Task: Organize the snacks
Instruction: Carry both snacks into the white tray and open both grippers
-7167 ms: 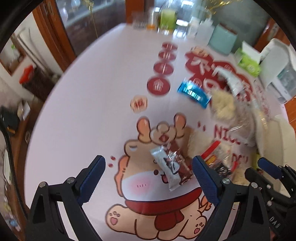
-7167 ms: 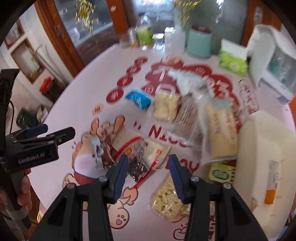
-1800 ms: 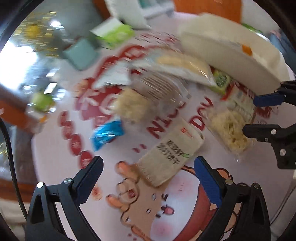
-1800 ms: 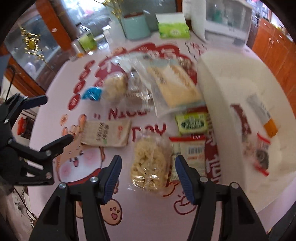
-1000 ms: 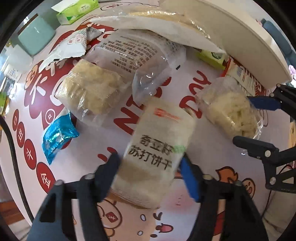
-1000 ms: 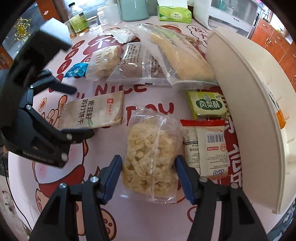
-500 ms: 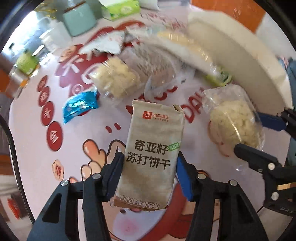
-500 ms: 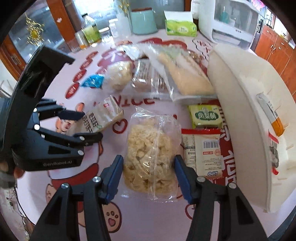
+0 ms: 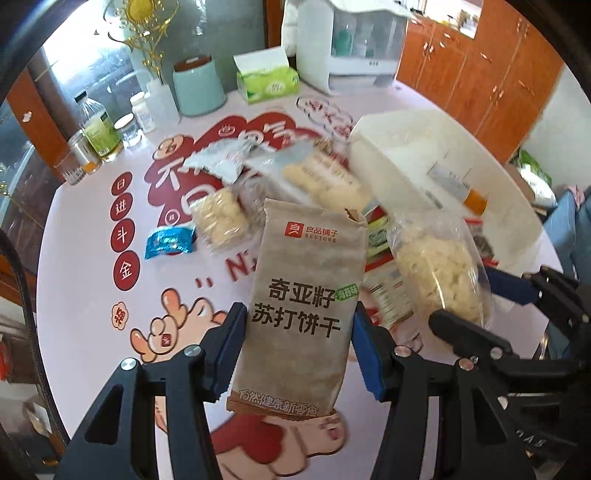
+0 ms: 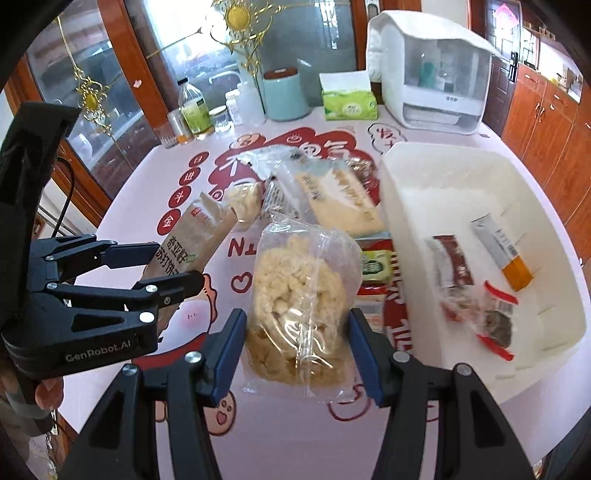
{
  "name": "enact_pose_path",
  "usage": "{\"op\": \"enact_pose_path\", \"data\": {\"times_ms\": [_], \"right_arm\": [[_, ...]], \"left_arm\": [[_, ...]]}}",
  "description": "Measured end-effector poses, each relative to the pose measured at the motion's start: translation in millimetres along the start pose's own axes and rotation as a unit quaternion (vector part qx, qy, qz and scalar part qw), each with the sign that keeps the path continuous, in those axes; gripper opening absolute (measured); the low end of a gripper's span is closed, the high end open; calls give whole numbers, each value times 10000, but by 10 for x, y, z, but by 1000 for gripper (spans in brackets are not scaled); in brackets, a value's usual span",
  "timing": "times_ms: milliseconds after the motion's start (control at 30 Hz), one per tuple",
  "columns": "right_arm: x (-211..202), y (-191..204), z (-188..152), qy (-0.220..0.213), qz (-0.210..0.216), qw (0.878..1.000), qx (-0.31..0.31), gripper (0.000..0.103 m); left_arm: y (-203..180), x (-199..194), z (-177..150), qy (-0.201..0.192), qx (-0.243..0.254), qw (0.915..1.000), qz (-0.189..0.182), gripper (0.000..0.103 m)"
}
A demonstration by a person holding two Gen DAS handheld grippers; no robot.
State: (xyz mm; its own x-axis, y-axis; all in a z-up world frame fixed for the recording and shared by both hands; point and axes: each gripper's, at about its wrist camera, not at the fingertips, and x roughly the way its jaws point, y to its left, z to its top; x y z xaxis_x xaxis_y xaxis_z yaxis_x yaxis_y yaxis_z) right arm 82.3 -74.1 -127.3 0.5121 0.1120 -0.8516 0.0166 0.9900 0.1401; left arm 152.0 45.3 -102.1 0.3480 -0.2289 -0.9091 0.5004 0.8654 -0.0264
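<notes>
Left gripper (image 9: 297,343): clamps cracker pack (image 9: 303,291), left of bin (image 10: 532,206).
Right gripper (image 10: 295,347): clamps clear bag (image 10: 301,302).
Risk: slick bag may slip before bin.

My desk (image 10: 303,435) is round and covered with a pink cloth printed with red characters and a cartoon animal. Behind its far edge I see a wood-framed glass cabinet (image 10: 122,96) carrying gold ornaments (image 10: 236,16). To my right stand orange-brown wooden cabinets (image 9: 476,70) with small handles, and beyond them a dark door (image 10: 506,40). Daylight reflects strongly off the glass panes and the cloth.
</notes>
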Motion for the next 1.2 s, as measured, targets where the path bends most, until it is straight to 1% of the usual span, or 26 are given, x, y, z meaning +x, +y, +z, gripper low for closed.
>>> {"op": "enact_pose_path", "data": {"times_ms": [100,233,333,600,733,833,933,1200], "right_arm": [[-158,-215,19,-91,-30,10000,-5,56],[-384,-508,43,-256,-174,9995,-41,56],[-537,-765,93,-361,-330,9988,-71,56],[-802,-1513,260,-619,-768,9951,45,56],[-861,-1823,330,-688,-919,9933,132,56],[-868,-1982,380,-726,-991,9923,159,56],[-851,-2062,416,-741,-1010,9920,121,56],[-713,-2179,431,-619,-940,9936,133,57]], "left_arm": [[-244,-61,87,-121,-104,9999,-4,54],[-629,-90,243,-277,-128,9995,13,54],[-919,-96,379,-377,-155,9991,-80,54],[-1621,-67,771,-636,-193,9976,-206,54],[-1874,-27,943,-735,-219,9969,-170,54],[-1969,-21,1034,-806,-259,9963,-146,55],[-2043,-1,1103,-867,-286,9958,-12,55],[-2032,93,1143,-837,-360,9958,118,55]]}}
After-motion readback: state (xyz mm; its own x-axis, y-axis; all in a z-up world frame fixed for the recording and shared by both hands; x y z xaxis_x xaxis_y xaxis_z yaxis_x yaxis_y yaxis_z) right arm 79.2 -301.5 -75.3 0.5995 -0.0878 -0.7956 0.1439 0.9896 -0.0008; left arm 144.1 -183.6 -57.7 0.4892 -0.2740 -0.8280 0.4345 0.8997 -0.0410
